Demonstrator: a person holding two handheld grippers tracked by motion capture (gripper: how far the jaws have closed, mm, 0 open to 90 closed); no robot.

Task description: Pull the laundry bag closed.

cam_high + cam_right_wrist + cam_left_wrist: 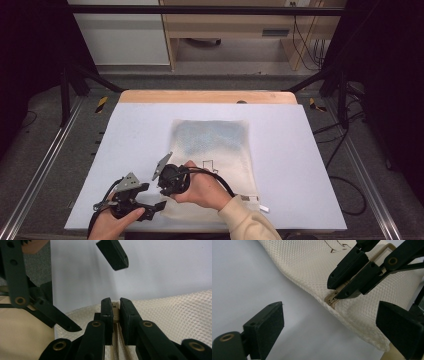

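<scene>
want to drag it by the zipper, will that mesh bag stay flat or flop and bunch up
Probably floppy: the mesh bag already ripples near its zipper, where the right gripper pinches. Likely light, since it lies thin and flat. It may slide easily on the smooth table cover.

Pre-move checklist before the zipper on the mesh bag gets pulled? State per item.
1. Right gripper shut on the zipper pull: ok.
2. Left gripper open, fingers either side of the mesh bag corner, not yet clamping: not ok.
3. Zipper end in sight at the bag edge: ok.
4. Bag flat on the white mat: ok in the high view.
5. Grippers clear of each other: close together, cannot tell.
6. Zipper track free of snags: cannot tell.
</scene>
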